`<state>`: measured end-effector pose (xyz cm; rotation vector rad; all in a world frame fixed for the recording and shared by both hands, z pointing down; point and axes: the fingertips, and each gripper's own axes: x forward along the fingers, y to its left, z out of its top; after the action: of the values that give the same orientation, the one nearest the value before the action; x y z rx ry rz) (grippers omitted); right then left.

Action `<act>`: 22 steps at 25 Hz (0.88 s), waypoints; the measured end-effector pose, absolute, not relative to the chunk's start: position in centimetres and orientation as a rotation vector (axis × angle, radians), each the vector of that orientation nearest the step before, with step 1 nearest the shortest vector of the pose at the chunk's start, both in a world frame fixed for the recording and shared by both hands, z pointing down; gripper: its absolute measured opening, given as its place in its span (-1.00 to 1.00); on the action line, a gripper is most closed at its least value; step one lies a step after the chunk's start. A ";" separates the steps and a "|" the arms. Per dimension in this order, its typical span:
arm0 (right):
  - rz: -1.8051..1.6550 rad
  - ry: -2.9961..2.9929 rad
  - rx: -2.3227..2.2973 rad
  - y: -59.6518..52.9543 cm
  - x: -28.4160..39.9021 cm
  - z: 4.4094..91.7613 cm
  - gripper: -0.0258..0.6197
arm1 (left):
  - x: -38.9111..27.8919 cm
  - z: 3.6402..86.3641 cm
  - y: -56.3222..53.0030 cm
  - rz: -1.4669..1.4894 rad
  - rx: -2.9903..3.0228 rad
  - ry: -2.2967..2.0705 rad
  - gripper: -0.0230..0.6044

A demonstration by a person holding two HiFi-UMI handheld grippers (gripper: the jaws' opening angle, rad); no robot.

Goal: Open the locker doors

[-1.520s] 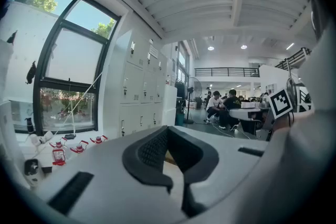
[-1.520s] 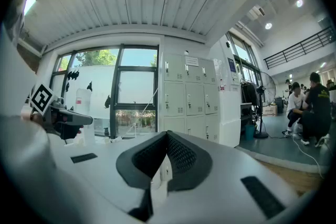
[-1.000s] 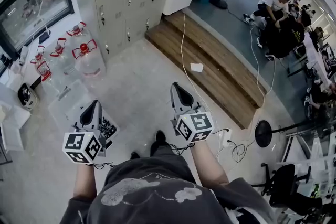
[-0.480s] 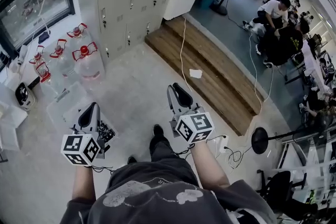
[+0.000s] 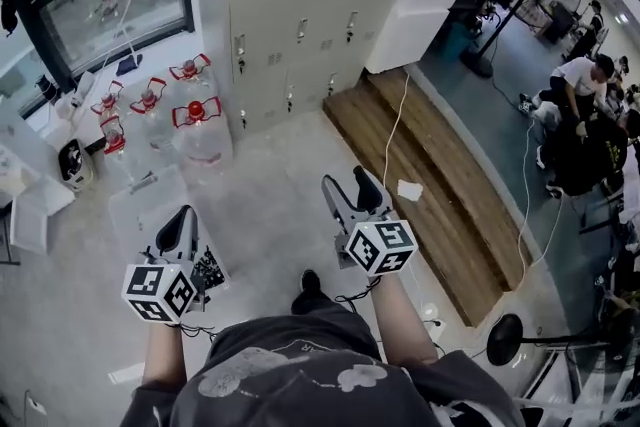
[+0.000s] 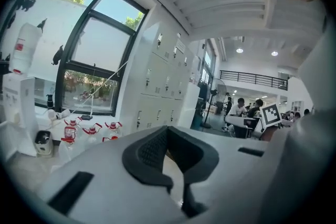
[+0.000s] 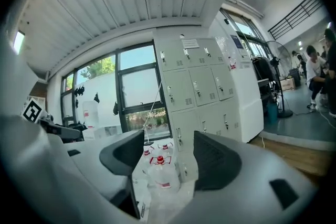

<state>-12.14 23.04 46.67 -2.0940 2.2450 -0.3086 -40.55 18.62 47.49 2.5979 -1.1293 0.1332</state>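
A: Where are the lockers [image 5: 300, 5], and how do they stand?

B: They stand upright against the wall. The bank runs crosswise along the top of the head view, and its door fronts face the person. Every door I can see is closed, each with a small latch.

A: And the grippers?

B: Both are well short of the lockers and point toward them. The left gripper [image 5: 180, 223] has its jaws together with nothing between them. The right gripper [image 5: 348, 183] has just been opening its jaws, and they now stand wide and hold nothing. In the right gripper view the gap shows only far-off things.

A: What is near the lockers?

B: A dark-framed window [image 5: 110, 0] is just beside one end of them, and a tall white cabinet [image 5: 425, 0] is just beside the other. Clear water jugs [image 5: 200, 130] with red handles stand on the floor in front of the lockers' window end. A wooden step [image 5: 440, 185] runs away from the lockers' cabinet end, with a white cable [image 5: 395, 130] trailing across it.

A: And the ground and the room?

B: The floor [image 5: 270, 205] before the lockers is pale and speckled. Far off past the cabinet end, people [image 5: 580, 115] sit in an open room.
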 end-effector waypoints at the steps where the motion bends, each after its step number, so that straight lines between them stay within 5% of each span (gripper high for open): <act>1: -0.311 2.269 -2.070 22.0 -11.1 46.7 -0.01 | -39.3 47.4 18.2 0.136 2.596 -1.146 -0.90; 22: -0.195 2.572 -1.650 7.3 -1.3 41.1 -0.01 | -24.1 40.5 9.9 0.012 2.546 -1.401 -0.90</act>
<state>-1.29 7.25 41.08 -1.6501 2.5719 -0.1951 -24.15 9.88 40.51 2.5462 -1.4013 0.0117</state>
